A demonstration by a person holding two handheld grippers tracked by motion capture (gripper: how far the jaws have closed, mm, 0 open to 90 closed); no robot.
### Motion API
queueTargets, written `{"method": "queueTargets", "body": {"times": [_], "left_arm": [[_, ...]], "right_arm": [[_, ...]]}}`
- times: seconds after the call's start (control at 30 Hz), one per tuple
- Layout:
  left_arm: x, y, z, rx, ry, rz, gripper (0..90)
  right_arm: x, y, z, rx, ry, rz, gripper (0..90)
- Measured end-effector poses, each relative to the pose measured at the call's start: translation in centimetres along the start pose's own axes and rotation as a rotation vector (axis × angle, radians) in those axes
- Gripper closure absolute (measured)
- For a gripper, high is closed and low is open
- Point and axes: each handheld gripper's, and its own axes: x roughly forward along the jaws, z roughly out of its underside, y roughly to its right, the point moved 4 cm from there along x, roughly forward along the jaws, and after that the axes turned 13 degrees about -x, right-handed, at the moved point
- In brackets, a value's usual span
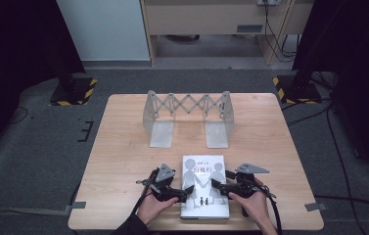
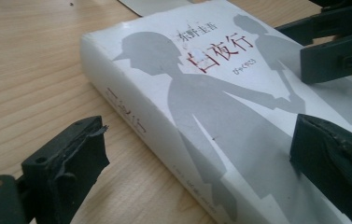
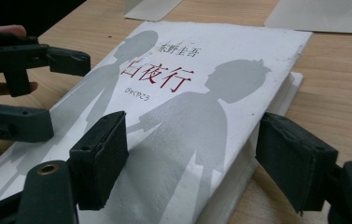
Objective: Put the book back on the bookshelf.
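A white book with grey silhouettes and red title characters lies flat near the table's front edge. My left gripper is at its left side and is open. In the left gripper view the gripper straddles the spine edge of the book, with one jaw over the wood and one over the cover. My right gripper is at the book's right side, also open. In the right gripper view the gripper spans the book's page edge, one jaw above the cover, the other beyond it.
A metal scissor-type expanding book rack stands at the back middle of the wooden table, its two base plates pointing toward me. Dark stands with yellow-black striped bases sit on the floor past the table's far corners.
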Motion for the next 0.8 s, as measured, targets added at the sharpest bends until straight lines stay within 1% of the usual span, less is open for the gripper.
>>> {"method": "queueTargets", "body": {"times": [0.07, 0.1, 0.13, 0.17, 0.3, 0.33, 0.4, 0.43, 0.47, 0.53, 0.63, 0.73, 0.8], "left_arm": [[0.1, 0.0, 0.0, -0.006, -0.014, 0.020, 2.8], [0.2, 0.0, 0.1, -0.008, -0.011, 0.024, 2.6], [0.2, -0.1, 0.1, -0.006, -0.009, 0.026, 2.1], [0.2, -0.1, 0.1, -0.011, -0.009, 0.027, 1.9], [0.3, -0.2, 0.1, -0.021, -0.012, 0.032, 1.2], [0.4, -0.2, 0.2, -0.033, -0.014, 0.037, 0.7], [0.6, -0.2, 0.3, -0.063, -0.016, 0.053, 0.0], [0.7, -0.2, 0.4, -0.099, -0.026, 0.057, 0.0], [0.8, -0.2, 0.5, -0.138, -0.035, 0.063, 0.0], [0.9, -0.3, 0.6, -0.180, -0.050, 0.076, 0.0], [1.0, -0.3, 0.6, -0.183, -0.051, 0.077, 0.0], [1.0, -0.4, 0.6, -0.190, -0.055, 0.082, 0.0], [1.0, -0.4, 0.6, -0.191, -0.057, 0.083, 0.0]], "right_arm": [[0.1, 0.0, 0.0, 0.007, 0.004, -0.008, 25.1], [0.2, 0.0, 0.1, 0.007, 0.007, -0.009, 24.7], [0.3, 0.0, 0.0, 0.017, 0.010, -0.011, 24.1], [0.3, 0.1, 0.1, 0.013, 0.011, -0.011, 23.9], [0.6, 0.1, 0.1, 0.022, 0.019, -0.017, 22.9], [0.7, 0.1, 0.1, 0.025, 0.024, -0.014, 22.2], [0.8, 0.1, 0.1, 0.006, 0.030, -0.009, 20.3], [0.9, 0.1, 0.1, 0.006, 0.030, -0.008, 19.5], [0.9, 0.1, 0.0, 0.017, 0.029, -0.009, 18.5], [1.0, 0.2, 0.1, 0.014, 0.027, -0.009, 17.3], [1.1, 0.2, 0.1, 0.018, 0.029, -0.014, 17.4], [1.2, 0.2, 0.1, 0.012, 0.036, -0.020, 17.8], [1.2, 0.1, 0.1, 0.018, 0.041, -0.022, 18.0]]}}
